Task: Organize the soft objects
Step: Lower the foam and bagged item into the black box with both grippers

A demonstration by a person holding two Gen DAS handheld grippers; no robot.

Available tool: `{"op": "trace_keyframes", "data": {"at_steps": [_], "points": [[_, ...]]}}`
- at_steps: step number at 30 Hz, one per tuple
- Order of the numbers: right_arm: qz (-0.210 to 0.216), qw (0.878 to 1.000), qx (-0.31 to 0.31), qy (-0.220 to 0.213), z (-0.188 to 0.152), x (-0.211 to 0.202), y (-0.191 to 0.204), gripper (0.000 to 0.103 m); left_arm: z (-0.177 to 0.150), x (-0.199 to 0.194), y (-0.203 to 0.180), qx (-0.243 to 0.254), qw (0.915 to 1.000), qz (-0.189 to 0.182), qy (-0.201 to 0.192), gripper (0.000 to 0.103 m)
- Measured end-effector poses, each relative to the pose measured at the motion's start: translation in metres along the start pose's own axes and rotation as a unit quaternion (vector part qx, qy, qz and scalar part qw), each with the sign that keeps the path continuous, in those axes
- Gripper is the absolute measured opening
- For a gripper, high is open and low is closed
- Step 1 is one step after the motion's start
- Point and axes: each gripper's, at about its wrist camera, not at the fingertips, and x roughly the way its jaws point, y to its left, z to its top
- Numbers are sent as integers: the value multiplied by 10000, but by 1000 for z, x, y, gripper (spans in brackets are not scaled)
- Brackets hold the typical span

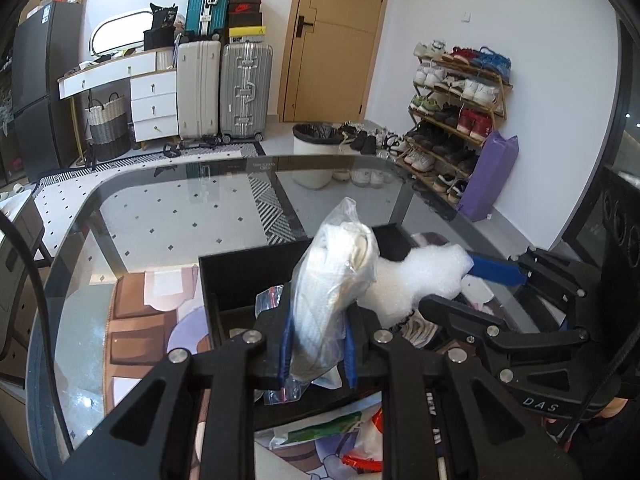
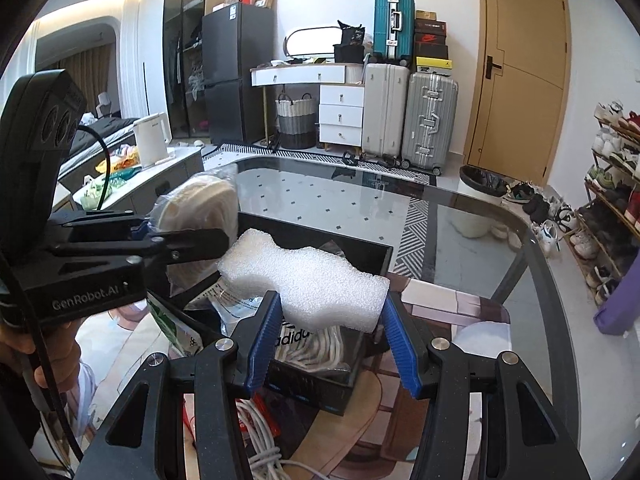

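My left gripper [image 1: 318, 354] is shut on a clear plastic bag of white cloth [image 1: 336, 284] and holds it over a black box [image 1: 240, 272] on the glass table. The bag also shows in the right wrist view [image 2: 204, 208], with the left gripper [image 2: 188, 240] around it. My right gripper [image 2: 328, 340] is shut on a white foam block [image 2: 308, 280] and holds it above the same box [image 2: 320, 392]. The foam [image 1: 420, 280] and the right gripper [image 1: 480, 268] show at the right of the left wrist view. The box holds a striped cloth [image 2: 316, 348] and packets.
The glass table [image 1: 160, 216] has a rounded edge ahead. Loose packets [image 1: 320, 432] and a white cable [image 2: 260, 436] lie near me. A bin [image 1: 314, 152], shoe rack [image 1: 452, 120], suitcases [image 1: 244, 88] and a door stand beyond.
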Motion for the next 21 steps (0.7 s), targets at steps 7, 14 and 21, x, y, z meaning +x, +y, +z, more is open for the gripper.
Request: {"op": "trace_keyframes", "data": {"at_steps": [7, 14, 21], "points": [[1, 9998, -171, 74, 1, 15, 6, 52, -4, 17, 0, 64, 9996, 120, 253, 18], [-20, 9986, -510, 157, 0, 21, 15, 52, -9, 21, 1, 178, 9989, 255, 359, 18], [17, 9985, -504, 201, -2, 22, 17, 52, -12, 20, -2, 265, 9985, 291, 372, 18]]}}
